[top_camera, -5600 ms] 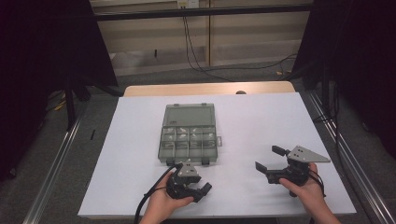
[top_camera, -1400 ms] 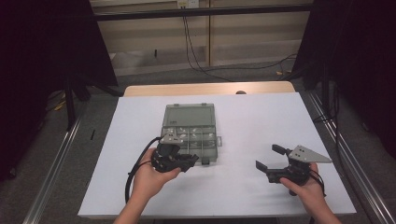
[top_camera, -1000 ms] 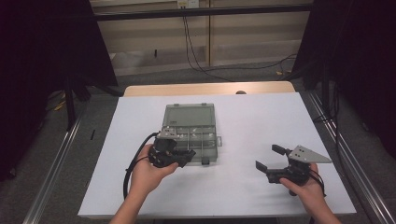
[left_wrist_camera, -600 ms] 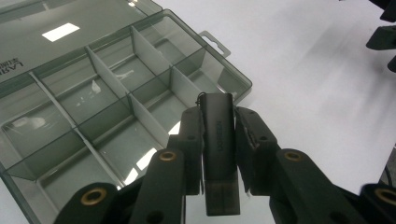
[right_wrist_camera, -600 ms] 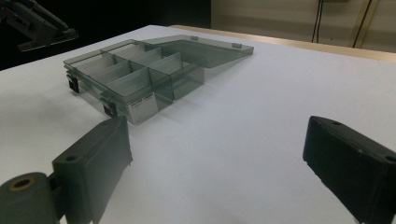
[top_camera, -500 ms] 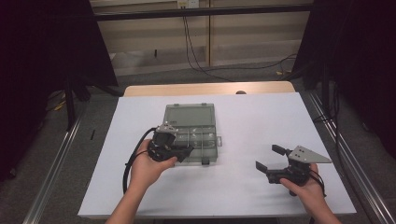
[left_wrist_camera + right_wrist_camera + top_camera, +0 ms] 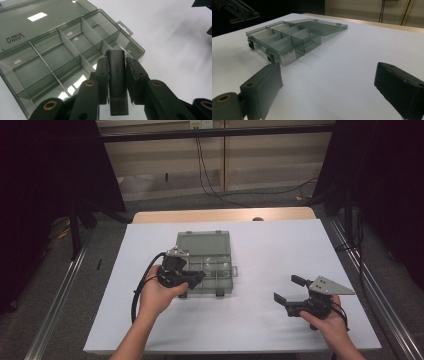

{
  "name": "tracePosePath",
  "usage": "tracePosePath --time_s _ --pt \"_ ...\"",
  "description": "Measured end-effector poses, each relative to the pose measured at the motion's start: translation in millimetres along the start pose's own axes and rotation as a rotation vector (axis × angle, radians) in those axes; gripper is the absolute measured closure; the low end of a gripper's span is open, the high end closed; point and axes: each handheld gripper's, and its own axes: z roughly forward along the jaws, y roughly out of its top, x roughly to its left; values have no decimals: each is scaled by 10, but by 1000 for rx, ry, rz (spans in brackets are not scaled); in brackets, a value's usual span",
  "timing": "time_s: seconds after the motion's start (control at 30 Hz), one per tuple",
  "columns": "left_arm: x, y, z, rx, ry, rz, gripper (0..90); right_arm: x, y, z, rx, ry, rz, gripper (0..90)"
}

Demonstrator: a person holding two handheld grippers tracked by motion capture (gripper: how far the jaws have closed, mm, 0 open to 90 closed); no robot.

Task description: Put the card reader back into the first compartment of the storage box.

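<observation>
A smoky clear compartment box (image 7: 226,281) lies open in the middle of the white table, its lid (image 7: 202,242) folded flat behind it. My left gripper (image 7: 192,280) hovers over the box's near left corner. In the left gripper view its jaws (image 7: 117,62) are shut on a small dark rectangular stick (image 7: 117,77), held above the box's divided cells (image 7: 62,50). My right gripper (image 7: 288,289) rests at the front right of the table, open and holding nothing. In the right gripper view (image 7: 332,80) the box (image 7: 284,37) sits well ahead of it.
White table sheet (image 7: 270,245) lies bare around the box, with a wooden strip (image 7: 220,215) at its far edge. Metal rails (image 7: 370,285) run along both sides. A black cable (image 7: 142,287) loops from the left gripper. Dark curtains stand at left and right.
The left hand has carried its gripper from the table's front edge up and left to the box's near left corner. The right gripper has not moved.
</observation>
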Motion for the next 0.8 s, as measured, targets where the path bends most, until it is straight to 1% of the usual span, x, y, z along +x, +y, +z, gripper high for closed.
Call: tracePosePath --time_s 0.07,0.13,0.33,0.4,0.53,0.63,0.7,0.73,0.77,0.8 --pt "25 8 -2 7 -3 -7 732 4 0 -1 0 2 1 71" --pt "40 10 7 0 7 -16 732 3 0 -1 1 3 1 71" --pt "100 27 8 -5 10 -38 731 0 0 -3 -2 1 2 71" --pt "110 35 6 0 16 -37 732 -1 0 -3 -3 0 2 71" --pt "143 46 11 -8 7 -58 732 2 0 -2 -1 3 0 71" --pt "164 63 11 -9 19 -63 732 1 0 -3 -1 2 0 70" --pt "175 78 7 0 27 -59 732 0 0 -3 -1 2 1 71" --pt "173 85 14 -10 33 -70 731 0 -1 -3 -1 1 -1 71" --pt "187 92 11 -4 31 -62 732 1 0 -3 -3 -2 -2 71" --pt "196 100 9 -2 35 -63 731 0 0 -4 -4 -1 -2 71"
